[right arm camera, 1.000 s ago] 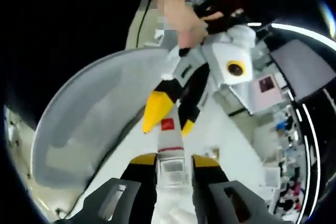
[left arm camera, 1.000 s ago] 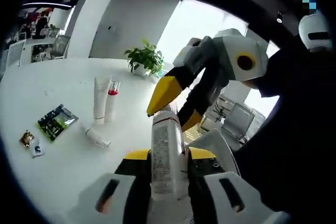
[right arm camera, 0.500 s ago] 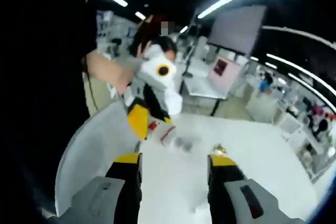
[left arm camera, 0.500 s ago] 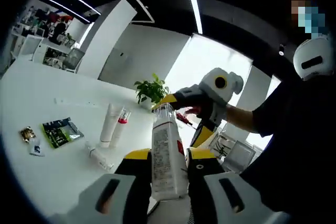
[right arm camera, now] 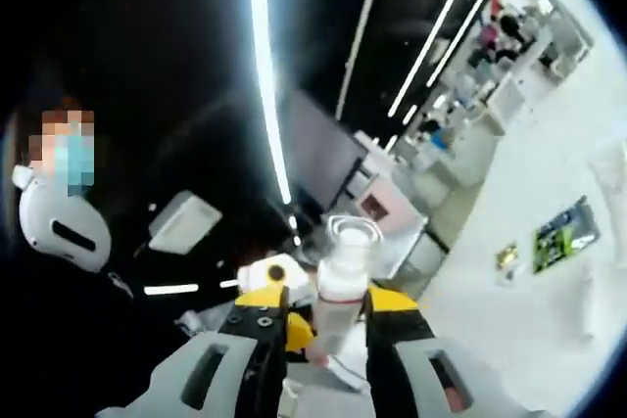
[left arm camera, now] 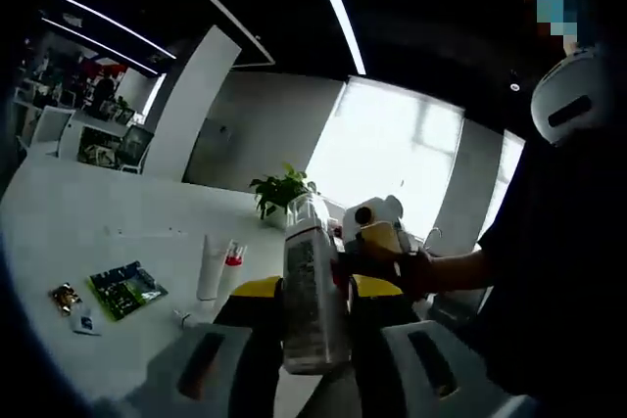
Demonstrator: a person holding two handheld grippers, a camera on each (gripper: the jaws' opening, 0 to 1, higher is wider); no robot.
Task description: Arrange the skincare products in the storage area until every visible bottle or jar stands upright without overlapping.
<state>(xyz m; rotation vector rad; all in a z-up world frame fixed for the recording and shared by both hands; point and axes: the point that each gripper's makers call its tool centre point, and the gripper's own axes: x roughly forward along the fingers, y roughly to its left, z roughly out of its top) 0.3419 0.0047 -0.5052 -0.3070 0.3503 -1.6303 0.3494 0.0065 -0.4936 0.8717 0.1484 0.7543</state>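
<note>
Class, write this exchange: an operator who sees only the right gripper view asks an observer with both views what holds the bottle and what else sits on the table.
Operator: What holds the bottle in front of my right claw?
Observer: The left claw is shut on it, low on its body.
Operator: I see a green packet on the table. Any products there?
Observer: Yes, two tubes side by side near it, one with a red cap.
</note>
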